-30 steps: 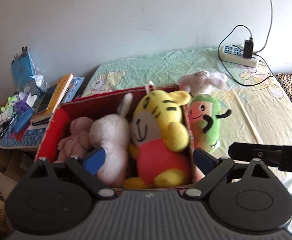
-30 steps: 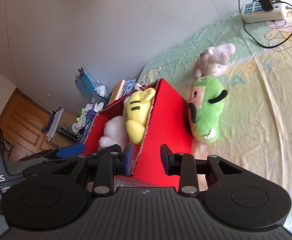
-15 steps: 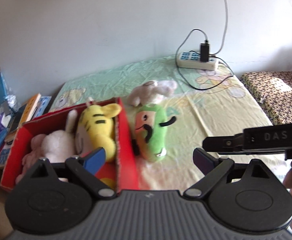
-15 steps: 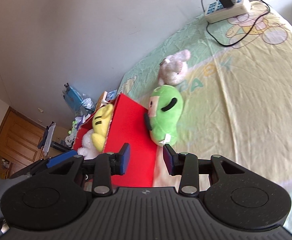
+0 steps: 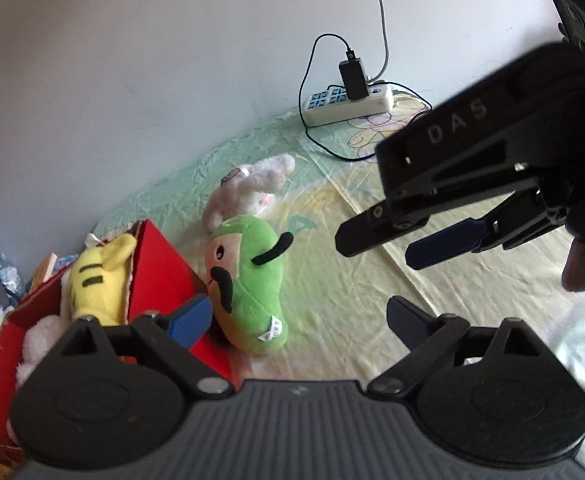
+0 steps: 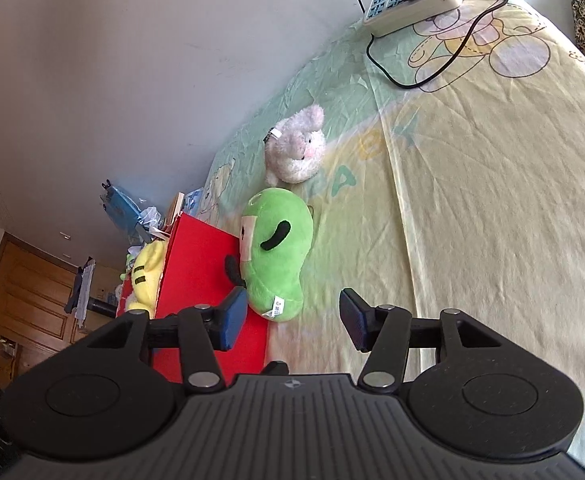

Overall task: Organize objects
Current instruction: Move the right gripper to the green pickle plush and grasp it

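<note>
Right fingers (image 6: 239,316) opening wider; green plush (image 6: 278,254) just ahead, untouched.

Black grippers (image 5: 298,318), blue-padded fingers (image 6: 232,322), "DAS" marking.

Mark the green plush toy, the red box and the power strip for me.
green plush toy (image 6: 280,248): right wrist view, on its green body.
red box (image 6: 200,264): right wrist view, on its outer red side wall.
power strip (image 5: 346,103): left wrist view, on its white casing.
</note>
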The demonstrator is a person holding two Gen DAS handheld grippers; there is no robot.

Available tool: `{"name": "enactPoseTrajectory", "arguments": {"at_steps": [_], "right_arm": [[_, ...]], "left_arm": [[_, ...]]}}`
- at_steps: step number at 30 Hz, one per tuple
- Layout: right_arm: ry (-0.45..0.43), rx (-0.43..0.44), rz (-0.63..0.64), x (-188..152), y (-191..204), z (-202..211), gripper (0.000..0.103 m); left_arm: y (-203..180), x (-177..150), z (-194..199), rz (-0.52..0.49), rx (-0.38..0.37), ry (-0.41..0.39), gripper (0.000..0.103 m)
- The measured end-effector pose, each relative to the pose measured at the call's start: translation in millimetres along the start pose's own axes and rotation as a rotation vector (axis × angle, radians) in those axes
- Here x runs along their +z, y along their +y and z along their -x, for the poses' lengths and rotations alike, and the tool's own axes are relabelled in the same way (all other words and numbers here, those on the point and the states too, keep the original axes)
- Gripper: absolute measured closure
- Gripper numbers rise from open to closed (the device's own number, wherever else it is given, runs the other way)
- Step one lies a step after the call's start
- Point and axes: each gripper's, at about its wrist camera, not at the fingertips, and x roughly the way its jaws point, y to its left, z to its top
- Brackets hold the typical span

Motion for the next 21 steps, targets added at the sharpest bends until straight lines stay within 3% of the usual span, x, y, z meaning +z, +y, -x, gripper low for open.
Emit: {"name": "enactPoseTrajectory", "arguments": {"at_steps": [6,10,21], "right_arm": [[0.080,0.031,-0.004,21.5,0.7,-33.9,0.042],[0.140,0.054,-0.004,33.3,2.4,-62.0,0.037],[0.266,0.076,-0.034,42.6,-0.4,-124.7,0.037]], "left_arm": [[0.3,-7.2,-32.3,-0.006,0.048,0.041,0.008],[2.2,-9.7,-41.3,0.006,0.019,0.064,0.008],[9.0,-15.2,-47.5,0.005,-0.030,0.093,0.007]]}}
